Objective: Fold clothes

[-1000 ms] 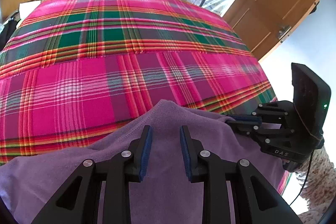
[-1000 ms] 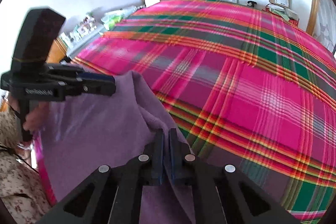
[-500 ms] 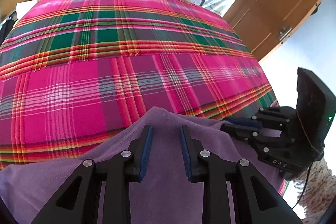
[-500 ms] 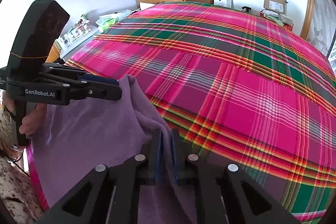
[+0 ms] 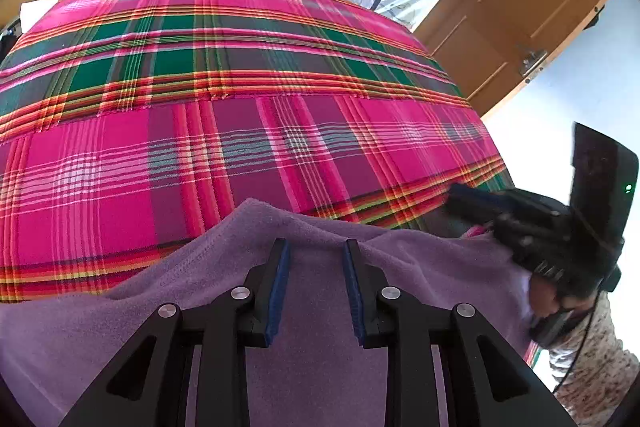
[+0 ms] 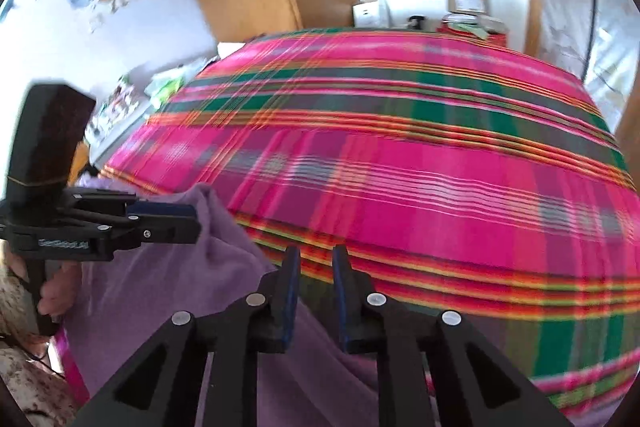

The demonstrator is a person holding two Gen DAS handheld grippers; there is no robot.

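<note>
Opening now, your right tool [image 6: 315, 255] has nothing between its pads; left tool [image 5: 315, 247] sits spread over purple garment [image 5: 312, 367], lower frame.

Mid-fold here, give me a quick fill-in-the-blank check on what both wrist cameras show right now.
1. The garment lying under both grippers is ____ in colour.
2. It rests on a bed cover with a ____ pattern.
3. The right gripper has its jaws opening, with ____ between the pads.
4. The left gripper has its jaws apart above the ____.

Missing words: purple; plaid; nothing; garment
</note>
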